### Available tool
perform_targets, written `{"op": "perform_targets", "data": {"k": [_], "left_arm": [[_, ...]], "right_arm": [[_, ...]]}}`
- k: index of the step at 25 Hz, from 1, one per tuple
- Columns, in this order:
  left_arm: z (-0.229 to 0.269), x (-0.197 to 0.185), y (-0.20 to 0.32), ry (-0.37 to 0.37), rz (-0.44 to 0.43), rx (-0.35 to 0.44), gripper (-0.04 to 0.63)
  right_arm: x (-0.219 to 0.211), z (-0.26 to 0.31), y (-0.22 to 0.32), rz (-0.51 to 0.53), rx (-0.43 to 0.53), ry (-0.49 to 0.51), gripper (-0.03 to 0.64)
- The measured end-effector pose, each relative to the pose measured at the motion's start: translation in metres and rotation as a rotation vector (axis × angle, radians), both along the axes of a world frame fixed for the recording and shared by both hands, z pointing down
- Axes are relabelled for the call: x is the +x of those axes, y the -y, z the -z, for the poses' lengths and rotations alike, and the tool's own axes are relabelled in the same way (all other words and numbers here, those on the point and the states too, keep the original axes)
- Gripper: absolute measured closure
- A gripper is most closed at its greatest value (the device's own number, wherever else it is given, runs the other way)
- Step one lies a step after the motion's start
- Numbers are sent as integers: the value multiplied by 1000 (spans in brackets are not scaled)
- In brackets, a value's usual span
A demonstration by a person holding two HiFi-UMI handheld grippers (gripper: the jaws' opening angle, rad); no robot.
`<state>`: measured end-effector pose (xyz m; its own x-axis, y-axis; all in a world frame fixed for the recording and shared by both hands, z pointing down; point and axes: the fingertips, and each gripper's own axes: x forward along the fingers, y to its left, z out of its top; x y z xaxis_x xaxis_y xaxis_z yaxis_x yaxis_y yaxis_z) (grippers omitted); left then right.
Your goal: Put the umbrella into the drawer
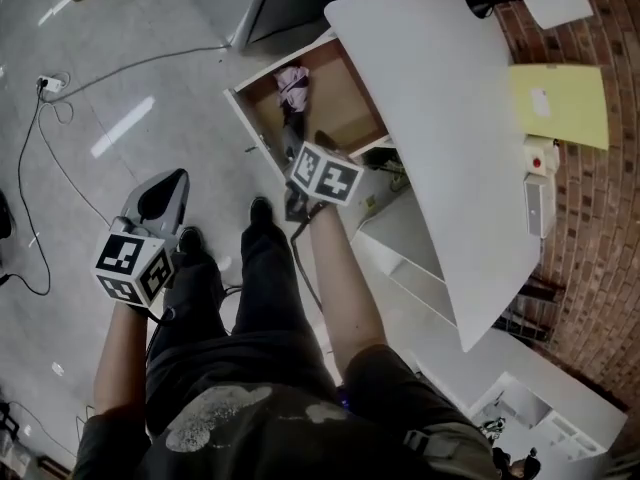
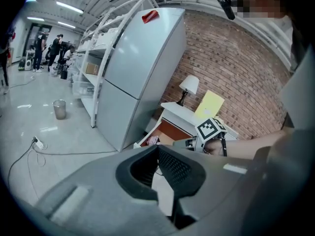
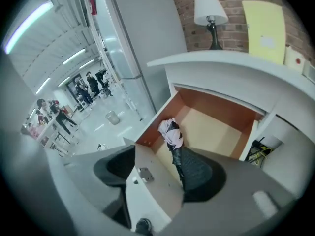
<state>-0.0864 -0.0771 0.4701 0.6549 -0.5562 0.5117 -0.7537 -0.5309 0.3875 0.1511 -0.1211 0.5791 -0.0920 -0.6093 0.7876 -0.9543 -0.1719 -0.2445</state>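
Right tool (image 3: pixel 157 173), jaws apart, hangs above the umbrella (image 3: pixel 172 134) in the drawer (image 3: pixel 221 107)

There's the folded pink-and-black umbrella (image 3: pixel 172 133) lying flat inside the pulled-out, wood-lined drawer (image 3: pixel 216 132), close along one side wall, pink end toward the back.
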Motion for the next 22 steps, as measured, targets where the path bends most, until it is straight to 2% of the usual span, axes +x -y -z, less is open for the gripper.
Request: {"op": "perform_targets", "data": {"k": [10,13,18,22], "left_arm": [[41,-23,-29,-9,-270,47,584],[57,-23,-33,-15,-333,47,584],[86,-2,-35,-54,-399,95,584],[99,29,-54,-80,-470,108,584]], "right_arm": [[-21,97,-79,-202,132,-34,321],[-23,118,-115,-252,132,-50,321],[-5,155,-171,-370,161,-53,328],[10,175,-207,-433,186,-64,364]]}}
